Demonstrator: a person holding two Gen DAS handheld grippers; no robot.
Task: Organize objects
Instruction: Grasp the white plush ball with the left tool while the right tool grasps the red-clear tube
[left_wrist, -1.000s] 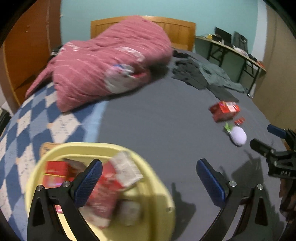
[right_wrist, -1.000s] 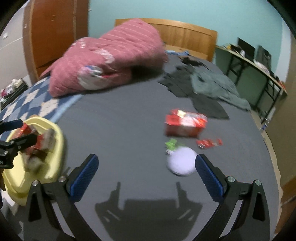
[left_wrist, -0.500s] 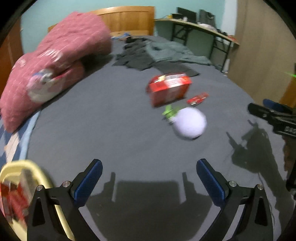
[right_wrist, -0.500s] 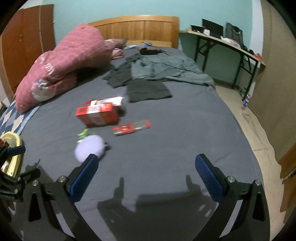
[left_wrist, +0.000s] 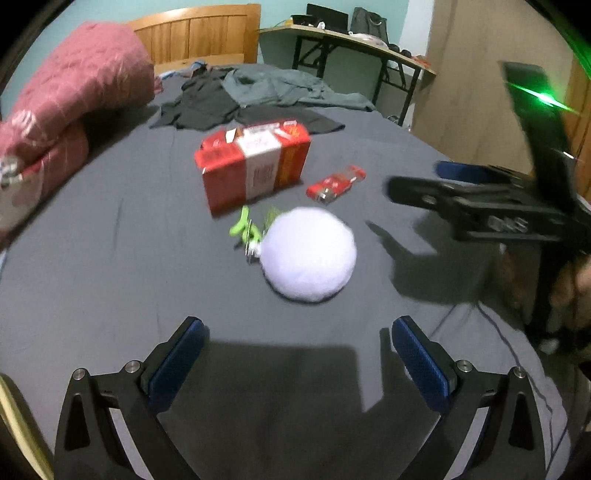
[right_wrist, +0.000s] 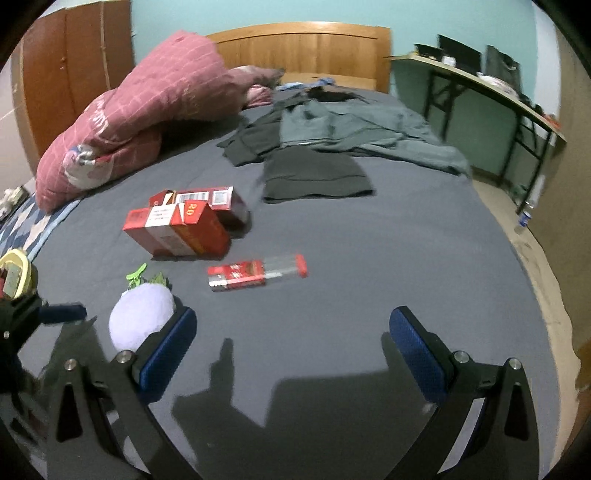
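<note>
Only the right wrist view shows the yellow basket (right_wrist: 23, 266), at nine o'clock on the frame edge, with red packets inside. Only the left wrist view shows a hand (left_wrist: 574, 284) on the right gripper's handle at three o'clock.

The left gripper (left_wrist: 297, 341) hangs with jaws spread wide and empty; the white plush ball (left_wrist: 308, 254) lies just ahead at twelve o'clock, round and fuzzy, with green leaves (left_wrist: 242, 225) at its top. The right gripper (right_wrist: 291, 334) is likewise spread and empty, the ball just beside its left finger.

Beyond, on the grey bedsheet (right_wrist: 369, 240), lie a red carton (right_wrist: 177, 230) with torn flaps and a red-capped clear tube (right_wrist: 256, 275), near each other.
</note>
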